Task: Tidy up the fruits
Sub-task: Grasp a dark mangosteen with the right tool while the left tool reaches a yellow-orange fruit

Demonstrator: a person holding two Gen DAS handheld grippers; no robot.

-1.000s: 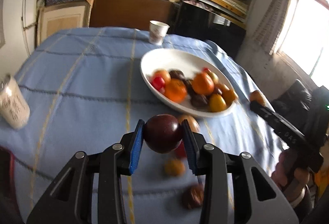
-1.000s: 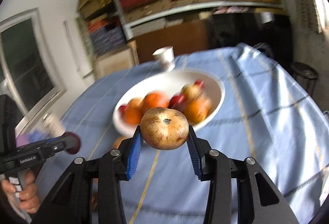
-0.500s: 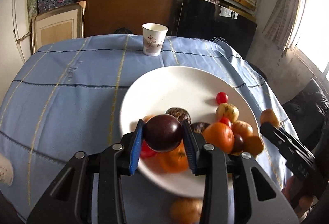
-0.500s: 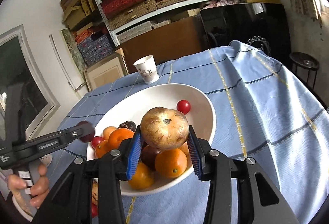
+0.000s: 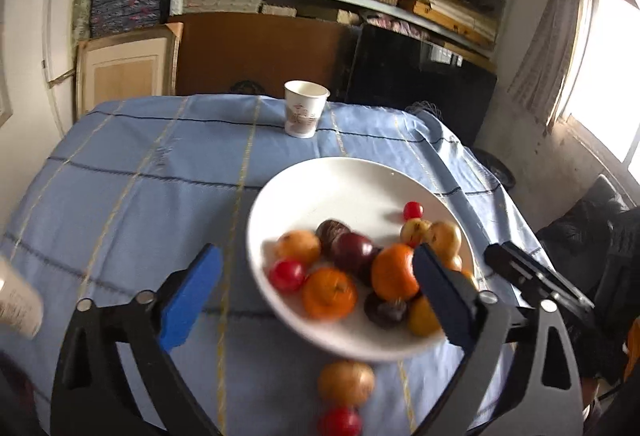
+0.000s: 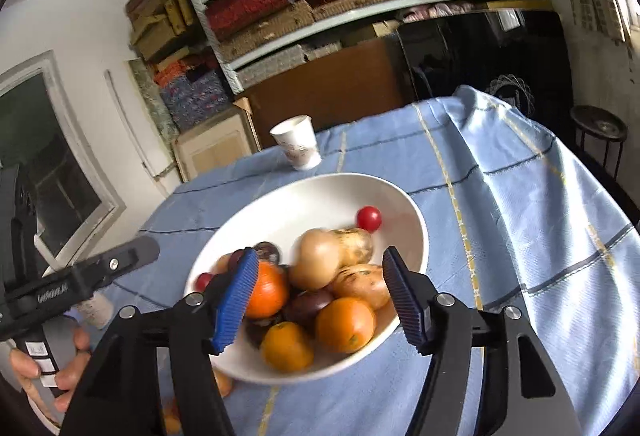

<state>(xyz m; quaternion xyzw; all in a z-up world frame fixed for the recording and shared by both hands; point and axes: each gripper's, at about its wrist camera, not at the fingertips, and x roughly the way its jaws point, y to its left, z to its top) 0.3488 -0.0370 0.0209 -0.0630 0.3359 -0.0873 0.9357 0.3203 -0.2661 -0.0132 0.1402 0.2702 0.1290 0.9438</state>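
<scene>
A white bowl (image 5: 340, 175) (image 6: 304, 195) on the blue cloth holds several fruits: oranges (image 5: 328, 292) (image 6: 346, 324), a cherry tomato (image 5: 413, 210) (image 6: 369, 218) and brownish fruits (image 6: 360, 286). A dark plum (image 5: 354, 250) lies among them. My left gripper (image 5: 316, 296) hovers over the bowl's near side, its jaws opening wide, and its pads touch nothing. Over the pile, my right gripper (image 6: 320, 300) has its jaws opening too, with fruits below the gap and none pressed. A brown fruit (image 5: 346, 382) and a red one (image 5: 340, 422) lie loose on the cloth before the bowl.
A paper cup (image 5: 304, 107) (image 6: 298, 145) stands beyond the bowl near the table's far edge. A white cup (image 5: 16, 304) sits at the left edge. Shelves and cabinets stand behind the table. A hand (image 6: 40, 368) holds the left gripper's handle.
Both grippers moved forward over the bowl and opened. The left let go of the dark plum, which now lies in the bowl; the right dropped its brown fruit onto the pile.
</scene>
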